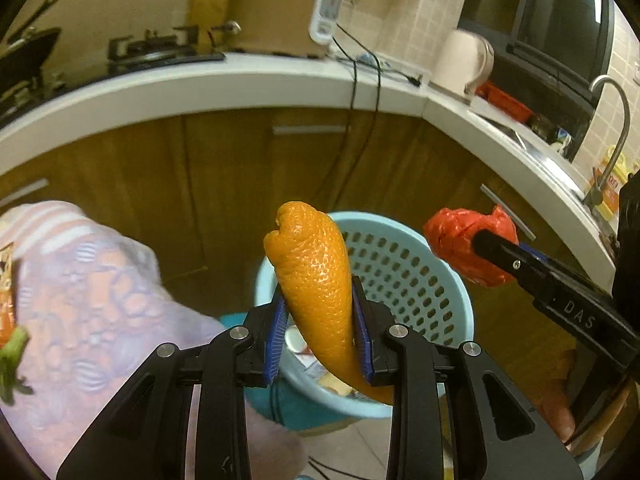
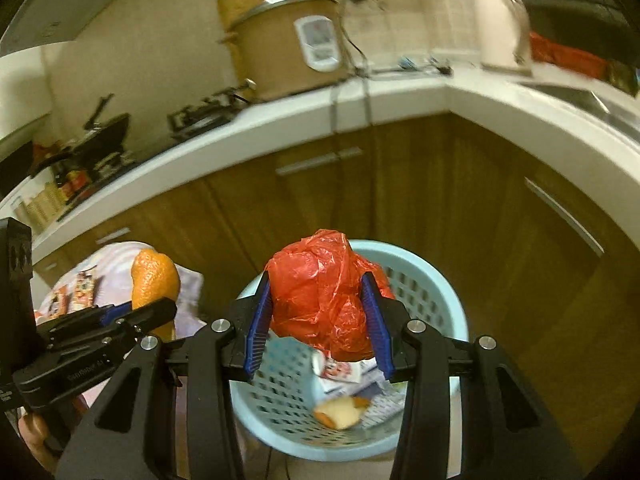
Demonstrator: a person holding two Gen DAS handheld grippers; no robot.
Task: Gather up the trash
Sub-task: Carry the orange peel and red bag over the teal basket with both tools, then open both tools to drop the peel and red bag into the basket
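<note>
My left gripper (image 1: 320,312) is shut on a long piece of orange peel (image 1: 314,272) and holds it above the near rim of a light blue perforated trash basket (image 1: 404,264). My right gripper (image 2: 318,308) is shut on a crumpled red plastic bag (image 2: 320,296) directly over the same basket (image 2: 432,292). The basket holds paper scraps (image 2: 348,372) and a food piece (image 2: 340,410). The right gripper with the red bag (image 1: 464,246) shows at the right of the left wrist view. The left gripper with the peel (image 2: 154,280) shows at the left of the right wrist view.
The basket stands on the floor in the corner of brown cabinets (image 1: 224,184) under a white counter (image 1: 248,84). On the counter stand a rice cooker (image 2: 288,44), a kettle (image 1: 464,64), a stove (image 1: 156,50) and a sink tap (image 1: 612,132). A patterned cloth surface (image 1: 92,280) lies at left.
</note>
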